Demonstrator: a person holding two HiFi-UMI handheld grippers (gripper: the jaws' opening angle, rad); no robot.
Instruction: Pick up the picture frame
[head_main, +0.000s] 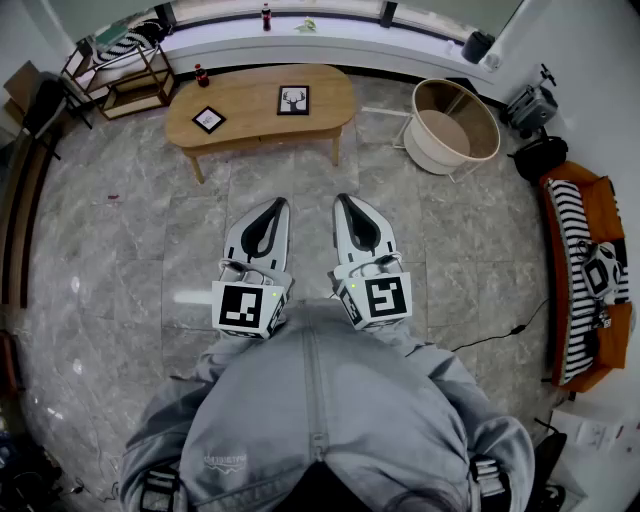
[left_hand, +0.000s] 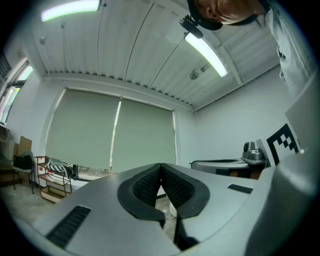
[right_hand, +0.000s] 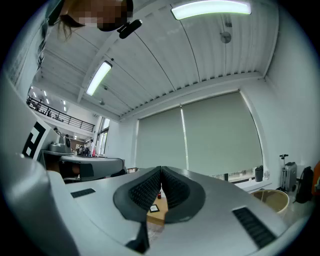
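Two picture frames lie flat on the oval wooden surface (head_main: 250, 100). The larger picture frame (head_main: 293, 100), with a deer on it, sits near the middle, its edges roughly square to the surface. A smaller frame (head_main: 208, 119) lies toward the left end, turned cornerwise. The task does not say which one is meant. One small bottle (head_main: 201, 75) stands at the far left edge of the surface.

Both frames are well ahead of the claws, with bare floor (head_main: 150, 230) in between. The surface's long axis runs across the view. The deer frame lies almost straight ahead, roughly in line with the gap between the two claws and slightly toward the left one. Neither claw looks clearly nearer to it. The smaller frame is on the left claw's side.

There are two claws, both held level close to the person's body. The left claw (head_main: 278, 203) has its ribbed pads (left_hand: 150, 187) pressed together with nothing between them. The right claw (head_main: 343, 198) is the same, closed and empty.
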